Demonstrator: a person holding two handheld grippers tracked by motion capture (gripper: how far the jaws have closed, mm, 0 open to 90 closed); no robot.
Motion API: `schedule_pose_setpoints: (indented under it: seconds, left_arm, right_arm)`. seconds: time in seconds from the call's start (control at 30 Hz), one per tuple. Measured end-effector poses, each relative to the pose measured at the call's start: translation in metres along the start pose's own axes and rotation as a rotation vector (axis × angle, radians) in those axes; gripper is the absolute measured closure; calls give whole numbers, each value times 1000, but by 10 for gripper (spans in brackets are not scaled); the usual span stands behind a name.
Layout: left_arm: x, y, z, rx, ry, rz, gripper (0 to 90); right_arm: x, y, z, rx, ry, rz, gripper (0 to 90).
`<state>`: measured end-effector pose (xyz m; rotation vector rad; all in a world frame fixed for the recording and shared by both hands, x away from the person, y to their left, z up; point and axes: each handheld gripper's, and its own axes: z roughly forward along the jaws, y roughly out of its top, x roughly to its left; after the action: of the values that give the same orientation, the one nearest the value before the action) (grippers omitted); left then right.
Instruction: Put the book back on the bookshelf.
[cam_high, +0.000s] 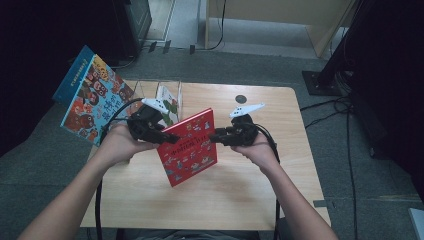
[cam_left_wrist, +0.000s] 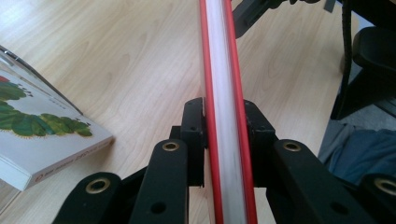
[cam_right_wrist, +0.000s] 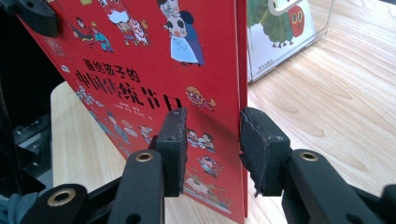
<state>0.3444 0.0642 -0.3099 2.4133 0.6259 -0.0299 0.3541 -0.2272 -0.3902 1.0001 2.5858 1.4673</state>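
High view: a red book (cam_high: 188, 146) is held upright above the table (cam_high: 260, 190), long axis running from 1 to 7 o'clock, with the left gripper (cam_high: 162, 136) at its 9 o'clock edge and the right gripper (cam_high: 216, 136) at 3 o'clock.

Left gripper view: the book's edge (cam_left_wrist: 224, 93) is clamped between the jaws.

Right gripper view: the cover (cam_right_wrist: 154, 70) is straddled by parted jaws, the right pad (cam_right_wrist: 258, 149) standing clear.

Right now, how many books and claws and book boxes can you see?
Books: 3 – red book, blue book, caterpillar book
Claws: 2 – left claw, right claw
Clear book boxes: 1 – clear box
Total: 6
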Motion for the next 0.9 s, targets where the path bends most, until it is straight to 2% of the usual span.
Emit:
schedule_pose_setpoints:
  seconds: [0.17,0.3,0.37,0.4,0.43,0.57,0.73,0.83,0.9]
  left_arm:
    - [3,20,3,61,3,4,742]
    - [2,40,9,134,23,32,749]
    - [5,46,11,165,0,14,765]
    - [7,49,12,176,-8,-17,775]
    - [9,50,13,185,-16,-32,783]
    - [8,50,12,191,-13,-39,793]
    - [8,48,6,196,-9,-43,795]
    - [11,46,-2,180,-4,-69,795]
    - [17,43,-9,166,-5,-96,794]
  right_arm:
    - [1,0,1,-4,-5,-10,609]
    - [1,0,2,4,-4,4,600]
    - [1,0,1,10,-5,5,600]
    - [1,0,1,13,-6,5,599]
    - [0,-1,0,12,-7,2,595]
    - [-3,-4,-3,20,-29,5,569]
    - [-5,-17,-11,13,-72,8,562]
    - [-8,-30,-16,-6,-108,-8,551]
    - [-11,-41,-18,-27,-113,-16,551]
